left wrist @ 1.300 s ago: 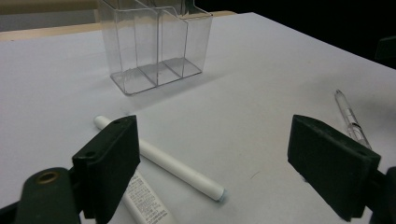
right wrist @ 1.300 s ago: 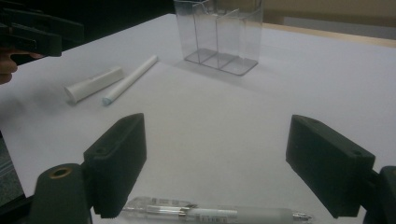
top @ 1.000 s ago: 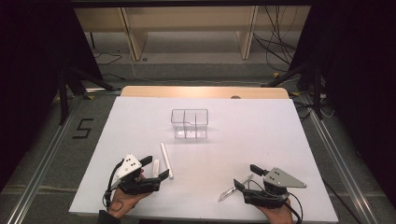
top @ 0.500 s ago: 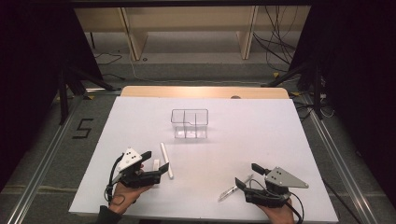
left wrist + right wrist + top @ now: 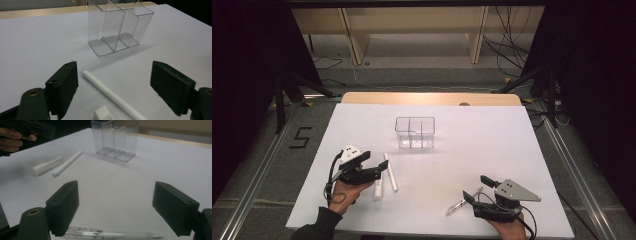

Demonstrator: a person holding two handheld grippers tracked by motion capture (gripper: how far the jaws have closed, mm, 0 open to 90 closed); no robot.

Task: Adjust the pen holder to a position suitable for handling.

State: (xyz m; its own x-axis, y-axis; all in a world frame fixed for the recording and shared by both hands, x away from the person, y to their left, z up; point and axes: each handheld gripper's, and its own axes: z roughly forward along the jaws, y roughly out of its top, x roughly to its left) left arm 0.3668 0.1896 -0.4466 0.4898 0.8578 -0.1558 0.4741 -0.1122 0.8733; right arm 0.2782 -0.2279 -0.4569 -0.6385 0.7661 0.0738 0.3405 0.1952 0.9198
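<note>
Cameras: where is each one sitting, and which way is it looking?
High view: above the person's side, looking forward and down at the table; both hands show, with left gripper and right gripper.
Left gripper view: rides the left gripper, jaws apart, facing the white stick.
Right gripper view: rides the right gripper, jaws apart over the pen.
Both gripper views share the clear organizer.

Surface (image 5: 492, 150): white sheet laid over wood | floor (image 5: 297, 137): a "5" marked at left | shelving (image 5: 412, 35): seen beyond | cables (image 5: 512, 30): trailed at rear right
</note>
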